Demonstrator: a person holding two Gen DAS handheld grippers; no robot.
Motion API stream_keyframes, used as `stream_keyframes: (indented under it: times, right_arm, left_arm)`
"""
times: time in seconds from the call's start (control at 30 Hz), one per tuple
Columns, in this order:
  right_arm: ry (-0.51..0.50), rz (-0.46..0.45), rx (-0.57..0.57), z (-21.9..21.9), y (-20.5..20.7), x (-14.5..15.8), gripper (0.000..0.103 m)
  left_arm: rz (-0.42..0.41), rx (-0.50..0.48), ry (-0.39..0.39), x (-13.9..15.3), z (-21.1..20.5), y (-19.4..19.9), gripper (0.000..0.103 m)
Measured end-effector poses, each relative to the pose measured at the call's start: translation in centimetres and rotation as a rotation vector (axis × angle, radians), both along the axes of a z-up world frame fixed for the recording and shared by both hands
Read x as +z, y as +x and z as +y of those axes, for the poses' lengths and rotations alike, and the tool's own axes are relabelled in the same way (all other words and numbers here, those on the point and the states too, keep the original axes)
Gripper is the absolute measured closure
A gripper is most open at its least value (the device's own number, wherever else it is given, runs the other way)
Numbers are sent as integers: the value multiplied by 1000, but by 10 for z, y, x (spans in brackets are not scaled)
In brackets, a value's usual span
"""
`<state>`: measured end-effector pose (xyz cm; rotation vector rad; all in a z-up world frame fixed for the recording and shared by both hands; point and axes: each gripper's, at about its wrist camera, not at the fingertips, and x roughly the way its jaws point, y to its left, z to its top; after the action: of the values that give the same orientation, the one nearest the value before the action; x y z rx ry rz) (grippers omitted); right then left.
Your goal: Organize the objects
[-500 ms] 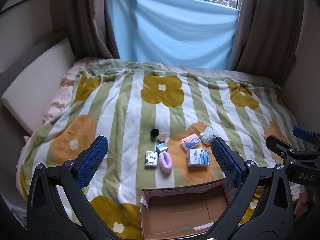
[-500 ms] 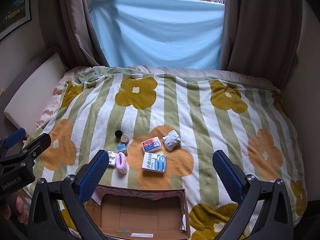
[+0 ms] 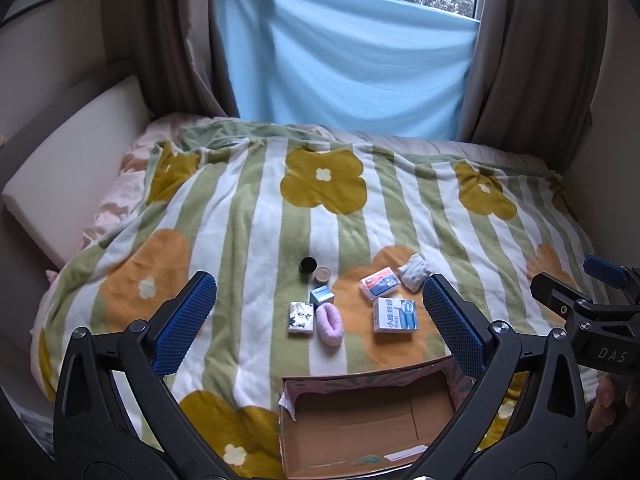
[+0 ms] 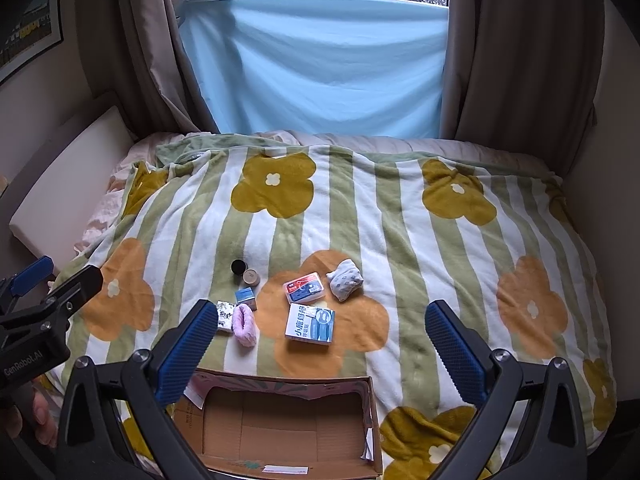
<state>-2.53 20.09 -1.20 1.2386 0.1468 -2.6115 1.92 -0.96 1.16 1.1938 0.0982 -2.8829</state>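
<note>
Small objects lie on a striped flower blanket (image 3: 248, 216): a black lid (image 3: 307, 264), a tan jar (image 3: 322, 274), a small blue box (image 3: 321, 295), a patterned tissue pack (image 3: 301, 317), a pink rolled sock (image 3: 329, 324), a red-blue pack (image 3: 379, 283), a grey spotted sock (image 3: 414, 271) and a white-blue box (image 3: 395, 315). An open cardboard box (image 3: 292, 456) sits in front of them. My left gripper (image 3: 320, 326) is open and empty above the box. My right gripper (image 4: 320, 350) is open and empty; the same objects show there, such as the white-blue box (image 4: 310, 323) and the cardboard box (image 4: 192, 424).
A white cushion (image 3: 68, 164) lines the bed's left side. A light blue sheet (image 3: 344, 68) hangs over the window between brown curtains (image 3: 532, 52). The right gripper's body shows at the right edge of the left wrist view (image 3: 592, 316).
Both views are almost unchanged; the grippers have barely shifted and nothing on the blanket has moved.
</note>
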Motion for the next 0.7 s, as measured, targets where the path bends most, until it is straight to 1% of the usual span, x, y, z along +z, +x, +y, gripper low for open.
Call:
stream_keyframes:
  times: [0.7]
  right_arm:
    - [-5,0,1,1,2,0,0]
  left_arm:
    - [11,21,0,2,-1,1,0]
